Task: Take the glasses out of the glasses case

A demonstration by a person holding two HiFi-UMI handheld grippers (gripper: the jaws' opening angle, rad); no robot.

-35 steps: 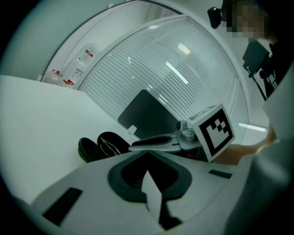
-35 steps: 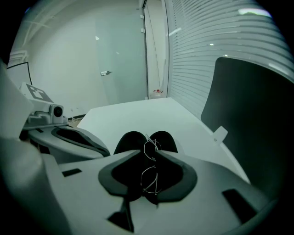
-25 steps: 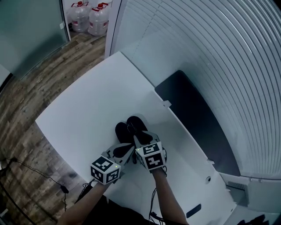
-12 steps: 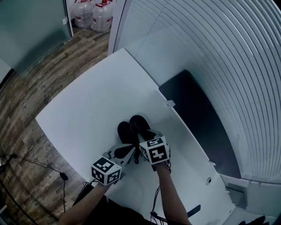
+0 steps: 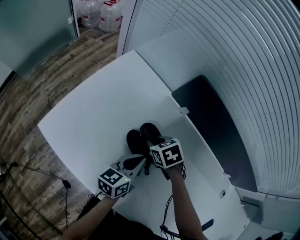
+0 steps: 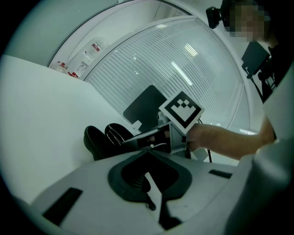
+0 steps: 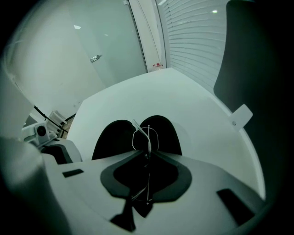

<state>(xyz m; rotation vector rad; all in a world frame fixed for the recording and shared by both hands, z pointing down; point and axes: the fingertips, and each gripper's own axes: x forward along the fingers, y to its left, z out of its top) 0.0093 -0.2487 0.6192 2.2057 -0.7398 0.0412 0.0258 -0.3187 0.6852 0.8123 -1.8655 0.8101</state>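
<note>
The black glasses case lies open on the white table, showing as two dark halves in the right gripper view. My right gripper is shut on the thin wire glasses, which stand up just above the case. In the head view the right gripper hangs over the case's far half. My left gripper is shut at the case's near rim, with a dark piece of the case between its fingers; it sits just left of the right gripper. The lenses are hard to make out.
A dark panel lies along the table's right side behind a small white bracket. The table's left edge drops to a wooden floor with a cable. Water bottles stand far off.
The right gripper has risen and drawn slightly away from the case with the glasses in it. The left gripper has stayed at the case's near rim.
</note>
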